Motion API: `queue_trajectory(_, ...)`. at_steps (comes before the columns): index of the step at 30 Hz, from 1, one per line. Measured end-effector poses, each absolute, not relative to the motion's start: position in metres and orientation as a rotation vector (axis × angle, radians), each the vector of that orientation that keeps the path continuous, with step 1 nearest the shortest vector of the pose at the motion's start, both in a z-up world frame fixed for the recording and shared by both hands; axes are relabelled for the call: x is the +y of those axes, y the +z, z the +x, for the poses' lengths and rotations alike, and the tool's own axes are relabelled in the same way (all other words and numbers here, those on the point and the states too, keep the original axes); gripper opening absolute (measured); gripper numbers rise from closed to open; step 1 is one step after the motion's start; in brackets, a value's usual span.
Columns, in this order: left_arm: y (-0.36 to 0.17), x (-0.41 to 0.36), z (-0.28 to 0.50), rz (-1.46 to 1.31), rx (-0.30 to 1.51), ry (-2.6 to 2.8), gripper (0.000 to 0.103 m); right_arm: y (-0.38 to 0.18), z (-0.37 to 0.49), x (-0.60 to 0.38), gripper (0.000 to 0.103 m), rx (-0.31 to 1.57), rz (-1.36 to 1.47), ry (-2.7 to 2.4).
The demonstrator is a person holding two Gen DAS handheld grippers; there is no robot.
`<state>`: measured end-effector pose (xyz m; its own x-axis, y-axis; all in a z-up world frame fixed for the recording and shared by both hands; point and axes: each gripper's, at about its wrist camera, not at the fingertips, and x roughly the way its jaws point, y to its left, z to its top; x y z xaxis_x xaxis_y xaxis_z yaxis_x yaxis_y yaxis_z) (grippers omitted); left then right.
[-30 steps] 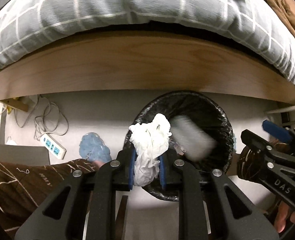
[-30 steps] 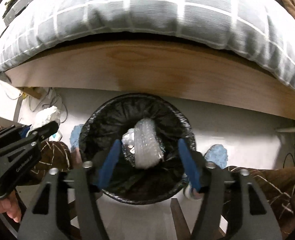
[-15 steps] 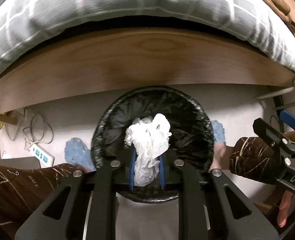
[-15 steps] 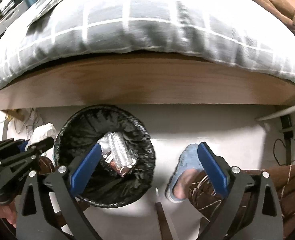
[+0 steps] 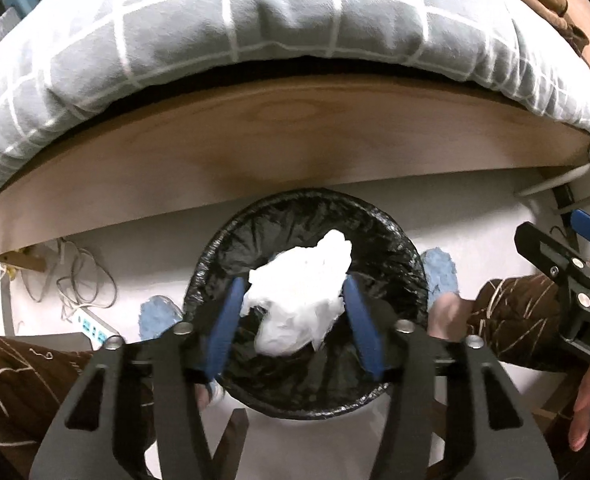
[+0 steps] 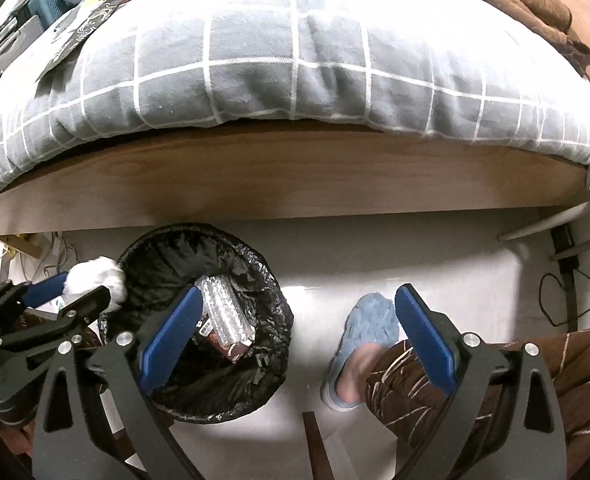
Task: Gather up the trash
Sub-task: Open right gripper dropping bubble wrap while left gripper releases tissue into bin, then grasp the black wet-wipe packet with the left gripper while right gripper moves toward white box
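Observation:
A round bin lined with a black bag (image 5: 307, 208) stands on the floor before the bed. My left gripper (image 5: 291, 284) hangs over its mouth with its jaws opening. A crumpled white tissue (image 5: 299, 304) is loose between the blue pads. In the right wrist view, the same bin (image 6: 199, 228) holds a silvery bubble wrapper (image 6: 225, 312), and the left gripper (image 6: 83, 286) with the tissue (image 6: 97, 278) shows at the bin's left rim. My right gripper (image 6: 299, 292) stands wide open to the right of the bin, over bare floor, with nothing between its fingers. It also shows at the right edge (image 5: 551, 226).
A wooden bed frame (image 6: 295, 176) with a grey checked duvet (image 6: 295, 60) runs behind the bin. A power strip (image 5: 91, 324) and cables lie at the left. The person's feet in blue slippers (image 6: 369, 320) and brown trouser legs (image 6: 415, 384) flank the bin.
The left gripper moved over the bin and its jaws parted, freeing the tissue. The right gripper dropped the silvery wrapper into the bin, opened wide and shifted right.

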<state>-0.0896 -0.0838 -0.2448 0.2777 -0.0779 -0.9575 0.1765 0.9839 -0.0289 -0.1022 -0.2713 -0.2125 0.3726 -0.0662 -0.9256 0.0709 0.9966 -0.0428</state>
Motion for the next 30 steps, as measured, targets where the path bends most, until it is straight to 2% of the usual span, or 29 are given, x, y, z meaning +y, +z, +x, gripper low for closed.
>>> queue_trajectory(6, -0.229, -0.077, -0.088, 0.083, 1.221, -0.14, 0.083, -0.197, -0.101, -0.268, 0.093, 1.135, -0.006, -0.088)
queue_trajectory(12, -0.203, -0.07, -0.09, 0.079, 1.148, -0.12, 0.096, -0.17, -0.099, -0.267, 0.093, 1.056, -0.005, -0.071)
queue_trajectory(23, -0.131, -0.062, -0.066, 0.043, 0.961, -0.104, 0.097, -0.106, -0.083, -0.271, 0.093, 0.861, -0.003, -0.05)
queue_trajectory(30, -0.115, -0.057, -0.027, -0.002, 0.929, -0.086, 0.097, -0.085, -0.057, -0.276, 0.093, 0.806, -0.009, -0.048)
